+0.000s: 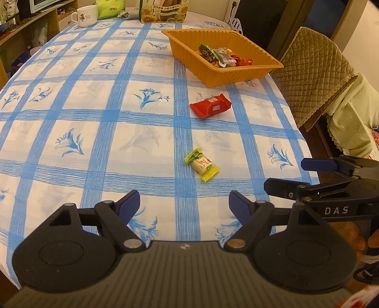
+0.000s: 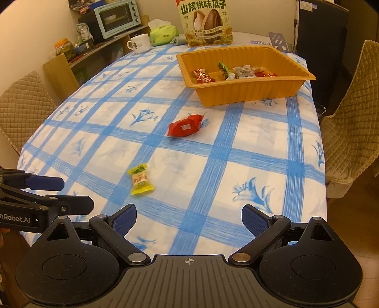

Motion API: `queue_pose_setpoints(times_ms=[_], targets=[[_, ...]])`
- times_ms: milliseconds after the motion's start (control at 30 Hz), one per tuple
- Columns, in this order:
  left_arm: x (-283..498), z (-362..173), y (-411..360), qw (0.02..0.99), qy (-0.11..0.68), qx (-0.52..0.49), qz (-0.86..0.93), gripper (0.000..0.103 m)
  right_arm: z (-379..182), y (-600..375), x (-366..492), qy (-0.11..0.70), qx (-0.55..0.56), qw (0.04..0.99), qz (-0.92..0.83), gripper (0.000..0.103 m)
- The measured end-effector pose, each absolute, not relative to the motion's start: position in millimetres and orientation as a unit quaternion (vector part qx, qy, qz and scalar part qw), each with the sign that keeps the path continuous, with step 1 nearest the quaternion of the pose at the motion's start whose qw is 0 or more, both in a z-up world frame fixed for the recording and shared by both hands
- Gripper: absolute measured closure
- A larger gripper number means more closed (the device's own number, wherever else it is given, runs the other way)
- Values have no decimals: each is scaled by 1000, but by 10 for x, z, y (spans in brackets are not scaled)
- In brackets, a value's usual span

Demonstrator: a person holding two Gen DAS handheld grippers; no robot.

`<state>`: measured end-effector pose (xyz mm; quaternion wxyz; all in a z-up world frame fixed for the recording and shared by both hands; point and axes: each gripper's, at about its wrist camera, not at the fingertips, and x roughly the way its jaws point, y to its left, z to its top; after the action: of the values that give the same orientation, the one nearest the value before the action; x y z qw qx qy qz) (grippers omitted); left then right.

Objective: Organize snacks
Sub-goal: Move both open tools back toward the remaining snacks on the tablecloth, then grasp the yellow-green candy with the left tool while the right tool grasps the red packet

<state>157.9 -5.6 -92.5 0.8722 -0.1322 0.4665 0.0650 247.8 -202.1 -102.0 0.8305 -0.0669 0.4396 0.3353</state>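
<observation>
A small yellow-green wrapped candy [image 1: 201,164] [image 2: 140,180] lies on the blue-checked tablecloth, just ahead of both grippers. Farther off rests a red snack packet [image 1: 210,104] [image 2: 187,125]. Beyond it stands an orange plastic tray [image 1: 236,73] [image 2: 246,92] with several wrapped snacks inside. My left gripper [image 1: 184,203] is open with nothing between its blue pads, and the candy lies slightly beyond them. My right gripper [image 2: 189,216] is open and empty too; the candy lies ahead and left of it. Each gripper shows at the edge of the other's view.
At the table's far end stand a white mug [image 1: 84,16] [image 2: 139,43], a green tissue pack [image 2: 163,33] and a sunflower-seed bag [image 2: 205,22]. Quilted chairs [image 1: 315,71] [image 2: 350,128] flank the table. A shelf with a toaster oven [image 2: 117,17] stands at the back left.
</observation>
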Motion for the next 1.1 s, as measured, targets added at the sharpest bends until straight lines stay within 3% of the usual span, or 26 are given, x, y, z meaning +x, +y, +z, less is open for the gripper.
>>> queue_pose_setpoints(times_ms=[133, 200, 500, 933, 1100], targets=[[1678, -966, -130, 872, 468, -132, 66, 29, -1032, -2058, 2600, 439, -66, 829, 340, 7], [1735, -1003, -159, 870, 470, -136, 64, 38, -1039, -2073, 2662, 439, -67, 828, 343, 7], [1999, -1161, -286, 869, 469, -143, 72, 56, -1092, -2159, 2933, 444, -68, 823, 350, 8], [2349, -1339, -352, 863, 472, -139, 112, 68, -1184, -2230, 3298, 451, -73, 812, 363, 8], [2402, -1351, -399, 867, 471, -112, 120, 79, -1209, -2195, 3408, 452, -75, 806, 375, 8]])
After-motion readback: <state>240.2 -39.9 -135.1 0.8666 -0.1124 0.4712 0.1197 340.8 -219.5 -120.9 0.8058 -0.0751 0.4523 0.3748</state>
